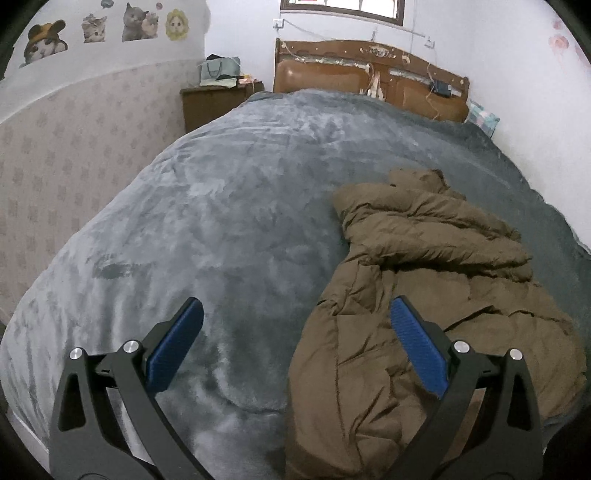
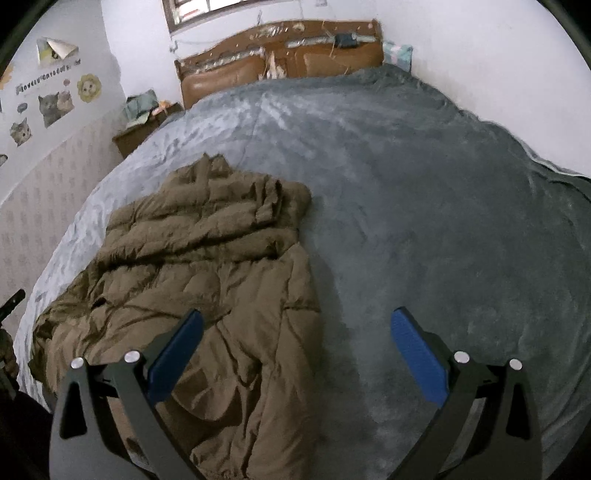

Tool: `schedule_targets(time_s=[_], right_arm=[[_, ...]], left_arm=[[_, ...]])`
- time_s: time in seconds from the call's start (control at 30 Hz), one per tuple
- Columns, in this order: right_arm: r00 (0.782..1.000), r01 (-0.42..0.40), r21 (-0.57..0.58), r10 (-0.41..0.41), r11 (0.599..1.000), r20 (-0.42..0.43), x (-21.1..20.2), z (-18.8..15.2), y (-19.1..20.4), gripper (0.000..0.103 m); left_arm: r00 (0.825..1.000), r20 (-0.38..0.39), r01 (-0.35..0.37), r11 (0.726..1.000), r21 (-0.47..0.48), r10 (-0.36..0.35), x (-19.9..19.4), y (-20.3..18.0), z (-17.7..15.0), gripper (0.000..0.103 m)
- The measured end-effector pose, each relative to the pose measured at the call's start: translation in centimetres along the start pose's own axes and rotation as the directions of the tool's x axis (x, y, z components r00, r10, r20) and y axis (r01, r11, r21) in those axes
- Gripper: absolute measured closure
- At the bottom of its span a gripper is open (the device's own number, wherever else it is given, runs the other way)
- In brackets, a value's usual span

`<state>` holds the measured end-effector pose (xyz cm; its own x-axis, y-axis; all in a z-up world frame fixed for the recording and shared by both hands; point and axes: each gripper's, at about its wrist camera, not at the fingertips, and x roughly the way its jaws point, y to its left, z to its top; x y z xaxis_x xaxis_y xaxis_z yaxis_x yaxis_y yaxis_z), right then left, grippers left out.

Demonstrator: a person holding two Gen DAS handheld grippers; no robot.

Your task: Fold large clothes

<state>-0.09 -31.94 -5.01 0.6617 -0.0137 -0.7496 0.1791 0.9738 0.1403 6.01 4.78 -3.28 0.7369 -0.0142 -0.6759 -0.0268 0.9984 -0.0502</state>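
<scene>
A brown puffer jacket [image 1: 424, 295] lies crumpled on the grey blanket of the bed [image 1: 221, 221], its far part bunched up. My left gripper [image 1: 295, 314] is open and empty above the jacket's left edge near the bed's foot. In the right wrist view the same jacket [image 2: 203, 277] lies left of centre on the blanket [image 2: 443, 221]. My right gripper [image 2: 295, 325] is open and empty above the jacket's right edge.
A brown headboard [image 1: 369, 74] stands at the far end. A wooden nightstand [image 1: 210, 99] with bags sits at the far left. A wall with cat stickers [image 1: 92, 33] runs along the left. A white wall [image 1: 535, 110] borders the right side.
</scene>
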Motion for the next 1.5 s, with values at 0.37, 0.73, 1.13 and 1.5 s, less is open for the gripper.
schedule_targets(time_s=[0.37, 0.73, 1.13, 1.5], right_arm=[[0.93, -0.06, 0.1, 0.092, 0.993, -0.356, 4.0, -0.8, -0.4, 0.002], [0.771, -0.164, 0.079, 0.178, 0.983, -0.612, 4.2, -6.0, -0.9, 0.002], [0.679, -0.206, 0.147, 0.249, 0.967, -0.69, 6.1, -8.6, -0.8, 0.03], [0.655, -0.221, 0.192, 0.291, 0.956, -0.698, 7.5, -9.0, 0.4, 0.048]], left_arm=[[0.953, -0.298, -0.008, 0.988, 0.154, 0.055, 3.7, -0.3, 1.0, 0.003], [0.84, -0.542, 0.116, 0.96, 0.256, 0.044, 3.6, 0.1, -2.8, 0.003], [0.753, -0.657, 0.23, 0.949, 0.215, -0.033, 2.8, -0.1, -5.4, 0.009], [0.727, -0.686, 0.217, 0.939, 0.268, 0.029, 3.5, -0.1, -6.1, 0.003]])
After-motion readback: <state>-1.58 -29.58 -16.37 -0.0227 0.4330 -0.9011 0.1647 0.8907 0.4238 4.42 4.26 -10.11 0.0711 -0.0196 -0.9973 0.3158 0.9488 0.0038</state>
